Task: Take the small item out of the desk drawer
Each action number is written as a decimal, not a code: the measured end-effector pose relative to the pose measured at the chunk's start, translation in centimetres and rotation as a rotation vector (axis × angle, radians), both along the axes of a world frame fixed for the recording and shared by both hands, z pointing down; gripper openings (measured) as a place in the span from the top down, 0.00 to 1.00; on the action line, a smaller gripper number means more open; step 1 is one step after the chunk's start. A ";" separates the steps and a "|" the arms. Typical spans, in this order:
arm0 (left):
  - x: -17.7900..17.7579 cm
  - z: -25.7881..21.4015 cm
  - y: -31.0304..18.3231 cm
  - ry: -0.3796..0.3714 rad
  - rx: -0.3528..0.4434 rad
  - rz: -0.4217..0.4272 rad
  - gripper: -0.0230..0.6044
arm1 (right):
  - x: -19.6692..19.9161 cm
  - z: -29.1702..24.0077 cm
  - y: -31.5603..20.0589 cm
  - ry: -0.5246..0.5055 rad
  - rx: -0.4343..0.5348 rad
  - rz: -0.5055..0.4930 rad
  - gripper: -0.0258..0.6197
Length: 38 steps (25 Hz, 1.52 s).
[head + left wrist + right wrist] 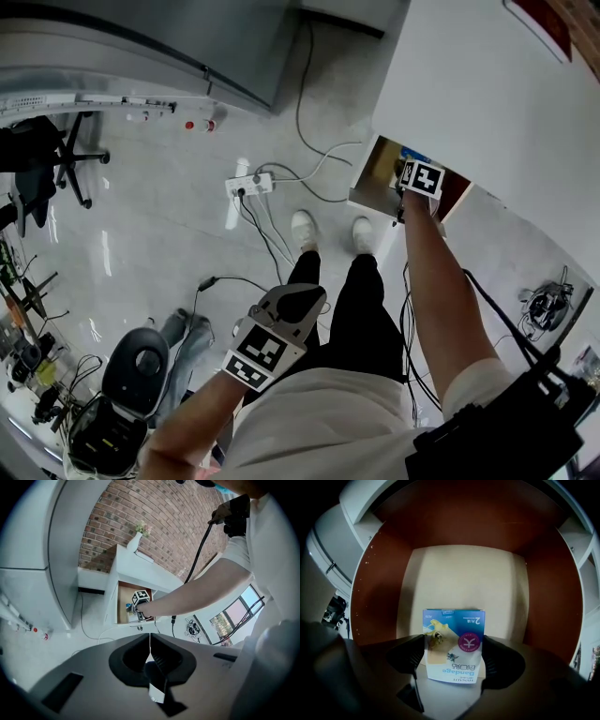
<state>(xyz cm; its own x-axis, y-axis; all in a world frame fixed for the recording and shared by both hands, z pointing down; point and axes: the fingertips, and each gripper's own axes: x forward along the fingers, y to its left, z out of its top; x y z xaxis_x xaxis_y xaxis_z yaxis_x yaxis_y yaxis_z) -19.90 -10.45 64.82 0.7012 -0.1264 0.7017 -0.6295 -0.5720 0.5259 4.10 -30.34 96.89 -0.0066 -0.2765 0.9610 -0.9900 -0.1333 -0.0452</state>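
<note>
The desk drawer (378, 169) is pulled out, and its pale floor (464, 583) and brown walls fill the right gripper view. A small blue and white bandage box (454, 644) stands upright between the jaws of my right gripper (453, 654), whose pads touch both of its sides. In the head view my right gripper (414, 190) reaches into the drawer, its tips hidden inside. My left gripper (272, 345) hangs low by the person's leg, shut with nothing in it. The left gripper view shows its jaws meeting (150, 652) and, far off, the right gripper (139, 605) at the drawer (123, 605).
The white desk (469, 84) has a white vase (134, 541) on top, against a brick wall. A power strip (249, 186) with several cables lies on the floor near the person's shoes (303, 228). An office chair (42, 159) and a black stool (136, 366) stand at the left.
</note>
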 end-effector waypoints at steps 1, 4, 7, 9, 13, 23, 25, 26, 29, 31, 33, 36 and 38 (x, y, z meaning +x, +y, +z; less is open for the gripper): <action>0.2 -0.1 0.1 0.001 0.002 0.000 0.92 | 0.0 -0.4 0.0 0.003 0.011 -0.014 0.38; 0.9 -0.8 0.4 0.009 0.010 0.007 0.93 | 0.0 -2.3 -0.1 0.033 0.057 -0.083 0.38; 1.7 -1.7 0.7 0.014 0.021 0.015 0.92 | -0.6 -4.4 0.0 0.066 0.104 -0.182 0.38; 2.6 -2.3 1.0 0.019 0.032 0.019 0.92 | -0.9 -5.6 0.4 0.071 0.121 -0.230 0.38; 4.1 -3.5 1.8 0.024 0.058 0.033 0.92 | -1.1 -7.7 1.4 0.064 0.147 -0.283 0.38; 7.3 -7.0 3.8 0.050 0.103 0.015 0.92 | -2.0 -14.6 4.6 -0.012 0.222 -0.423 0.38; 7.6 -7.9 4.0 0.053 0.118 -0.001 0.92 | -2.2 -16.1 5.9 -0.028 0.230 -0.473 0.38; 7.7 -8.5 4.0 0.051 0.130 -0.008 0.92 | -2.3 -16.9 6.6 -0.034 0.233 -0.494 0.38; 7.8 -10.7 3.9 0.047 0.161 -0.041 0.92 | -2.6 -20.0 9.2 -0.068 0.236 -0.545 0.38; 7.9 -12.3 3.4 0.046 0.188 -0.075 0.92 | -2.5 -22.3 11.1 -0.090 0.237 -0.586 0.38; 7.8 -13.9 2.7 0.046 0.225 -0.101 0.92 | -2.3 -24.8 12.8 -0.108 0.238 -0.623 0.38; 7.3 -16.0 2.2 0.044 0.274 -0.117 0.93 | -2.5 -28.6 15.3 -0.141 0.240 -0.646 0.38; 7.5 -17.1 2.3 0.039 0.304 -0.114 0.92 | -2.1 -31.4 16.6 -0.159 0.255 -0.648 0.38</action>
<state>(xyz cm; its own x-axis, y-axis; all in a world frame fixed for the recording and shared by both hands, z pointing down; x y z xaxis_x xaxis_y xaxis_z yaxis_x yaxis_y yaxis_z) -12.36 -8.19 47.68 0.6959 -0.4048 0.5932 -0.6812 -0.6337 0.3667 2.00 -13.78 65.52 -0.3800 -0.3859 0.8406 -0.8457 0.5132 -0.1467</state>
